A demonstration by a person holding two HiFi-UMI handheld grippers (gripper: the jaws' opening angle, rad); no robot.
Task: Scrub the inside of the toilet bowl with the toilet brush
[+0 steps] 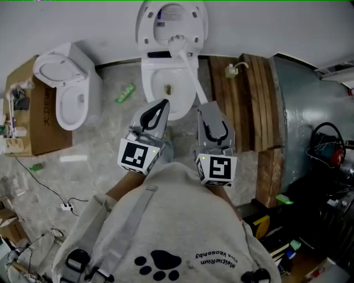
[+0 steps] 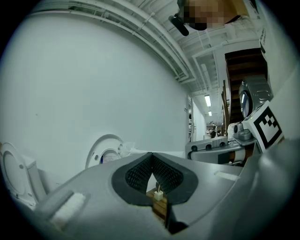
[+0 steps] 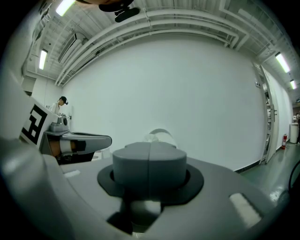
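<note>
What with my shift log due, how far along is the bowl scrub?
Done: the lid is up and the right gripper is shut on the toilet brush. In hand: the brush head sits up by the lid hinge, not down in the bowl. Left: seemingly the scrubbing itself; a brownish spot shows in the bowl. The left gripper is shut, empty.

No text fully legible. Sweatshirt (image 1: pixel 182 221) back: paw print w/ two lines of small lettering, upside down, too small to read. Cardboard box (image 1: pixel 43 105): dark print on side, illegible. Toilet lid (image 1: pixel 171 22): blue label, unreadable. Marker cubes (image 1: pixel 136 156): b/w code squares, no letters.
</note>
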